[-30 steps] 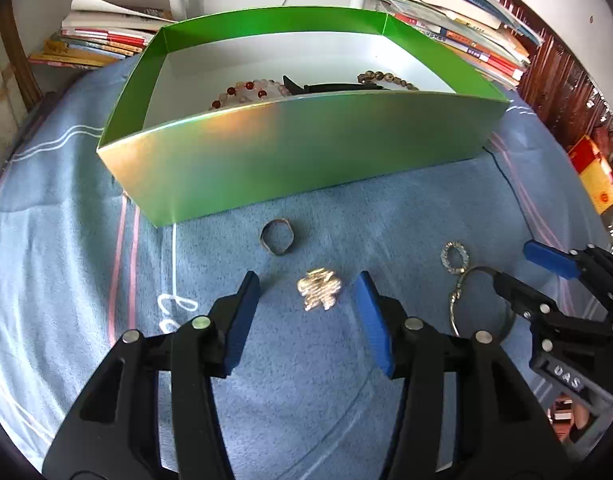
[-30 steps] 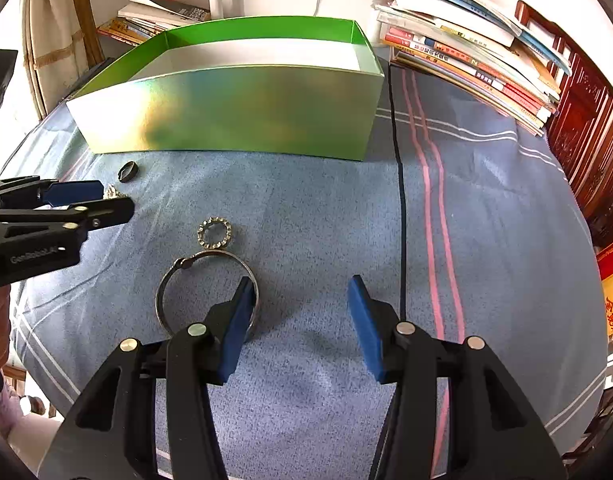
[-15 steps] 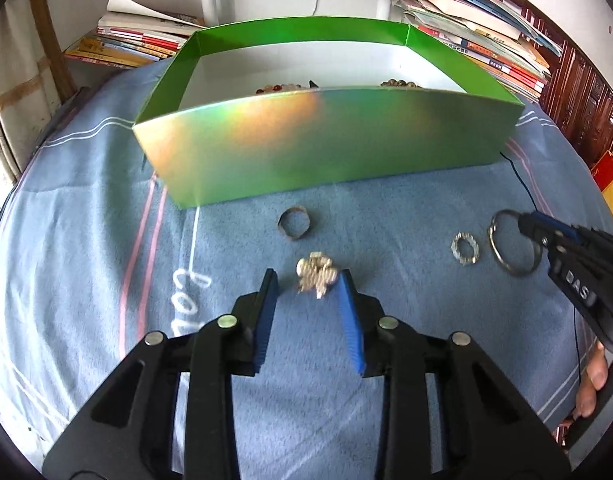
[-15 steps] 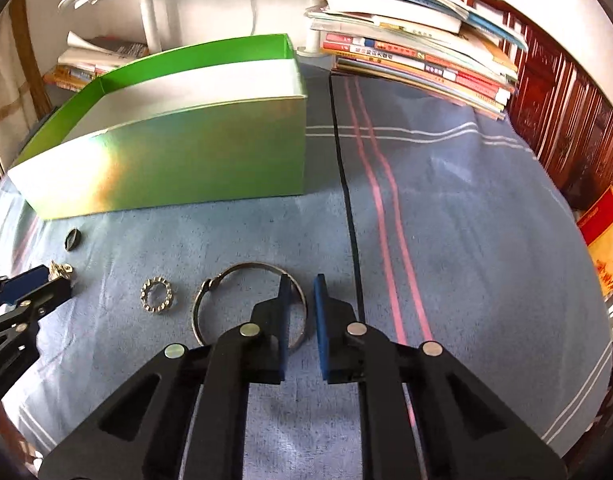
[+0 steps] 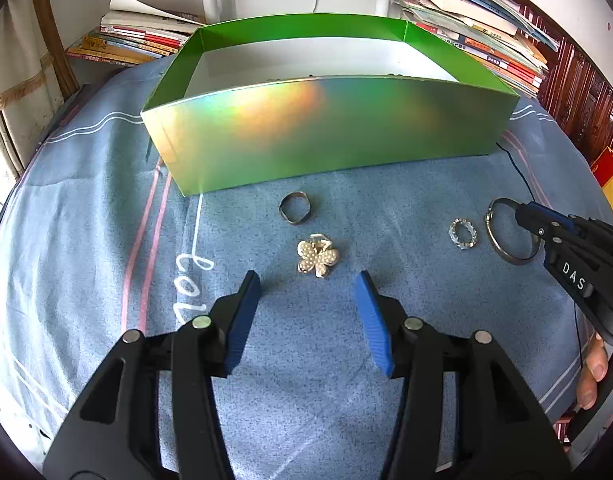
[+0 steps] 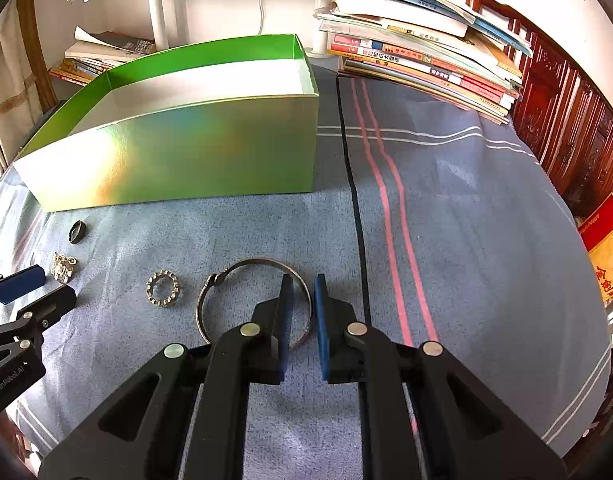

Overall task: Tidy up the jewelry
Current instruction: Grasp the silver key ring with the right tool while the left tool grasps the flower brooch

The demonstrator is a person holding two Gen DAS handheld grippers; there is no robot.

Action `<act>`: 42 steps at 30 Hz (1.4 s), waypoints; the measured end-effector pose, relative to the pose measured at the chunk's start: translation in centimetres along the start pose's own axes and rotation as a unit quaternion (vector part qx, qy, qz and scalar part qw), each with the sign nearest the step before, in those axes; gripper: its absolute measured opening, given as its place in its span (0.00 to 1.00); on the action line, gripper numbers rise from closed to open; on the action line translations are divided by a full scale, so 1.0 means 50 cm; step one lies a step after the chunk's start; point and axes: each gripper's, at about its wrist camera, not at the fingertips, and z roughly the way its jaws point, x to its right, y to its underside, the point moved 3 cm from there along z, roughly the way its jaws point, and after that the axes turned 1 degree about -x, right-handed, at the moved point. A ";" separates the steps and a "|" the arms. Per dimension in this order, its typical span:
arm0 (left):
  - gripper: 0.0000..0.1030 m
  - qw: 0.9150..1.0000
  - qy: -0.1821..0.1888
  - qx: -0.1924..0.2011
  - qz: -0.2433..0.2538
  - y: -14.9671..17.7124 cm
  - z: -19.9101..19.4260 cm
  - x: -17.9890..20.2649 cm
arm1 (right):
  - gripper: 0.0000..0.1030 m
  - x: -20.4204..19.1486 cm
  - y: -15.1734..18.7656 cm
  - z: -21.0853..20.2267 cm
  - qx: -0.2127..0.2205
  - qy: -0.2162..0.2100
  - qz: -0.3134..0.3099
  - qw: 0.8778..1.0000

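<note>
Jewelry update: right gripper has pinched shut on the bangle lying mid-cloth. Left gripper has failed its grasp, jaws reopening; clover brooch remains just ahead, before the green box. Retry needed.

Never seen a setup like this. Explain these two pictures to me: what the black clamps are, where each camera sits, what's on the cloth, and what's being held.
No robot here: a person holds a clamp-like tool in each hand, and each carries a camera looking along its blue-padded fingers.

The left view shows the left hand-held gripper, its jaws opening, nothing between them; a pearl clover brooch lies just ahead.

The right view shows the right hand-held gripper pinched on the rim of a large metal ring.

Also on the blue striped cloth: a dark bent ring, a small sparkly ring, and a green box that looks meant to receive the jewelry. Books are stacked behind.
</note>
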 end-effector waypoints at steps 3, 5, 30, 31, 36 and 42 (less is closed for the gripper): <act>0.55 1.000 -0.002 -0.001 0.001 -0.001 0.002 0.000 | 0.13 0.000 0.001 0.000 0.001 -0.002 0.001 1.000; 0.55 1.000 -0.001 -0.001 0.000 -0.001 0.002 -0.002 | 0.13 0.000 0.002 -0.001 0.001 -0.002 0.002 1.000; 0.77 1.000 -0.002 -0.010 -0.005 -0.002 0.009 0.005 | 0.13 -0.001 -0.009 0.006 -0.021 -0.008 -0.014 1.000; 0.78 1.000 -0.003 -0.011 -0.005 -0.003 0.011 0.008 | 0.13 -0.001 -0.010 0.007 -0.021 -0.009 -0.015 1.000; 0.81 1.000 -0.004 -0.006 -0.005 -0.006 0.016 0.010 | 0.14 0.001 -0.012 0.010 -0.013 -0.015 -0.014 1.000; 0.81 1.000 -0.003 -0.003 -0.006 -0.004 0.015 0.009 | 0.14 0.002 -0.013 0.010 -0.013 -0.018 -0.015 1.000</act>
